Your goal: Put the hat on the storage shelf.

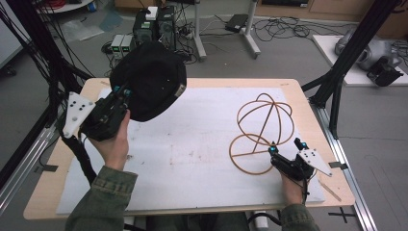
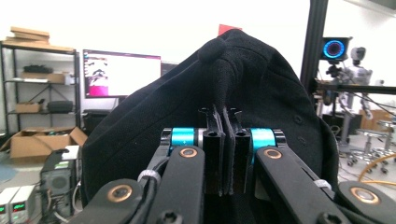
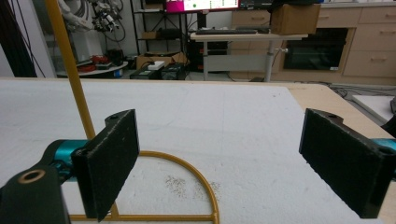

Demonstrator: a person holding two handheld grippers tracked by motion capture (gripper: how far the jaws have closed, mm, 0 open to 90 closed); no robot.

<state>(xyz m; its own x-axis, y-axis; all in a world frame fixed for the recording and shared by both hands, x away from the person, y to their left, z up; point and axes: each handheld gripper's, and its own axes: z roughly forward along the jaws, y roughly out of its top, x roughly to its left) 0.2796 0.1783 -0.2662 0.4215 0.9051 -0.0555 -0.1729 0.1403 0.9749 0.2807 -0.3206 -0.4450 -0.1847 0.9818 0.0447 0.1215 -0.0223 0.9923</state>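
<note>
A black cap (image 1: 150, 79) hangs in the air over the table's far left corner, and my left gripper (image 1: 123, 92) is shut on a fold of its fabric. In the left gripper view the cap (image 2: 271, 88) bulges up behind the closed left gripper (image 2: 226, 114). A yellow wire hat stand (image 1: 263, 120), a round cage on a flat ring base, stands on the right of the white sheet. My right gripper (image 1: 286, 147) rests low at the ring's near right side, apart from it. In the right gripper view the right gripper (image 3: 219, 158) is open, and the stand's ring (image 3: 205, 184) lies by the left pad.
A white foam sheet (image 1: 192, 159) covers most of the wooden table (image 1: 293, 89). Black frame posts (image 1: 356, 48) rise at the right and left edges. Computers and cables (image 1: 154, 24) sit on the floor beyond the far edge.
</note>
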